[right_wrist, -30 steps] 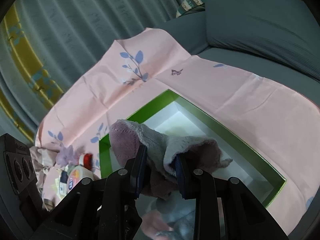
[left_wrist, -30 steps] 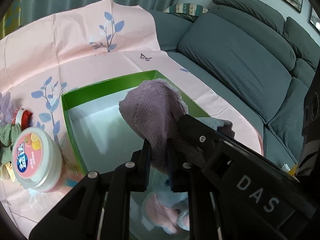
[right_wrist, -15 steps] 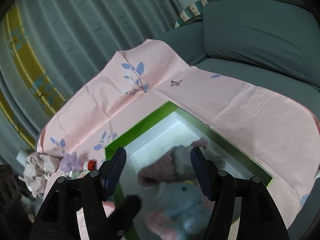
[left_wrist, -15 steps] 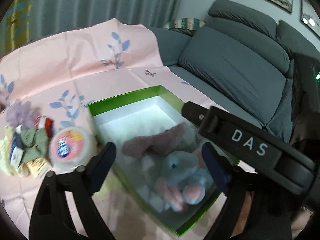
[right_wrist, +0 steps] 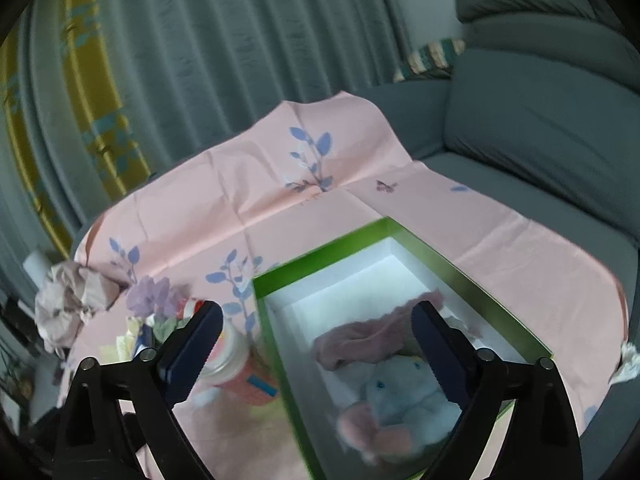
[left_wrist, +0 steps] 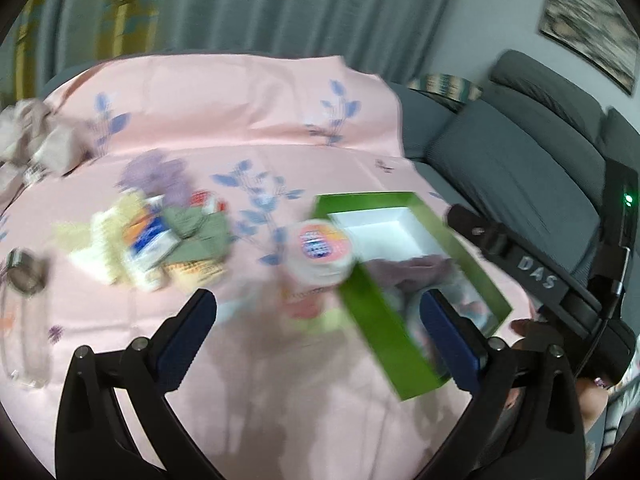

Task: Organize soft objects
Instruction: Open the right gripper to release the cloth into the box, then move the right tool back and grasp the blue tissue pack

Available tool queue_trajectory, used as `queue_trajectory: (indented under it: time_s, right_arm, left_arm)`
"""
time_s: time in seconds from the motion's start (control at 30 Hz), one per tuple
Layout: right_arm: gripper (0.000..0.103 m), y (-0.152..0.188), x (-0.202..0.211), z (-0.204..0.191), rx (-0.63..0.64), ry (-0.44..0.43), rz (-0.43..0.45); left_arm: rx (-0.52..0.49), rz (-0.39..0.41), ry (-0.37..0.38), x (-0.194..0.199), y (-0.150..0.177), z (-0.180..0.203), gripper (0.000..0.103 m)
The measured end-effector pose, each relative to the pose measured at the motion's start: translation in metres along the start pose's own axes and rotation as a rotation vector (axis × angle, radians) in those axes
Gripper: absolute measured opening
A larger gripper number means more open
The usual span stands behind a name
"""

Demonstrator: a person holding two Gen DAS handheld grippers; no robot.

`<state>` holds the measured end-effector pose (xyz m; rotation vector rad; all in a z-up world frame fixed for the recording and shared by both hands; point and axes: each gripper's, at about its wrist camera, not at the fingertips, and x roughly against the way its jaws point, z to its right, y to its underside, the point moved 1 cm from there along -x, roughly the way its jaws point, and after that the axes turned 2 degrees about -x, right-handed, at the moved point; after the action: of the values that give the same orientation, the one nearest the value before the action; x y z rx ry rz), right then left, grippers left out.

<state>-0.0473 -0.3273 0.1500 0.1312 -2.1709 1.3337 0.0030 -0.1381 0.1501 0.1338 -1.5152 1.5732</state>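
Two grippers are hanging above the pink leaf-printed cloth (left_wrist: 256,92), both with jaws spread wide and holding nothing. Working left to right, the left gripper (left_wrist: 316,314) is facing a blurred heap of small items, a sage-green knitted piece (left_wrist: 196,232) among them, near a round white tub with a pink label (left_wrist: 322,248). The right gripper (right_wrist: 316,340) is looking into the green-walled, white-lined rectangular box (right_wrist: 400,236). A mauve fuzzy towel (right_wrist: 368,332) is lying crumpled inside, its long axis running across the box, beside a pale blue plush toy (right_wrist: 400,388). Remaining pieces likely are light and limp; pinching a raised fold should serve.
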Motion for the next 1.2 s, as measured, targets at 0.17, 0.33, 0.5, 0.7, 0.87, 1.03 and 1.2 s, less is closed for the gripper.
queue_trajectory:
  time_s: [0.17,0.33,0.5,0.7,0.87,1.03,1.2]
  right_arm:
    - [0.096,0.006,0.000,-0.028,0.066,-0.016,-0.009]
    - [0.096,0.015,0.000,-0.052,0.112,-0.052,-0.029]
    - [0.096,0.025,-0.001,-0.077,0.156,-0.097,-0.060]
    - [0.096,0.040,-0.011,-0.102,0.131,-0.233,-0.166]
    - [0.096,0.059,-0.033,-0.138,0.132,-0.294,-0.295]
    - [0.096,0.075,-0.060,-0.195,0.281,-0.266,-0.327]
    - [0.096,0.092,-0.105,-0.251,0.491,-0.152,-0.350]
  left_arm:
    - [0.088,0.003,-0.127,0.027,0.012,-0.053,0.102]
    - [0.148,0.021,-0.234,0.050,0.033,-0.100,0.102]
    - [0.237,-0.016,-0.264,0.049,0.055,-0.139,0.102]
    - [0.326,-0.016,-0.319,0.047,0.062,-0.172,0.101]
    - [0.356,-0.007,-0.353,0.055,0.063,-0.189,0.102]
    - [0.386,-0.011,-0.383,0.057,0.062,-0.205,0.101]
    - [0.418,-0.017,-0.368,0.059,0.062,-0.215,0.101]
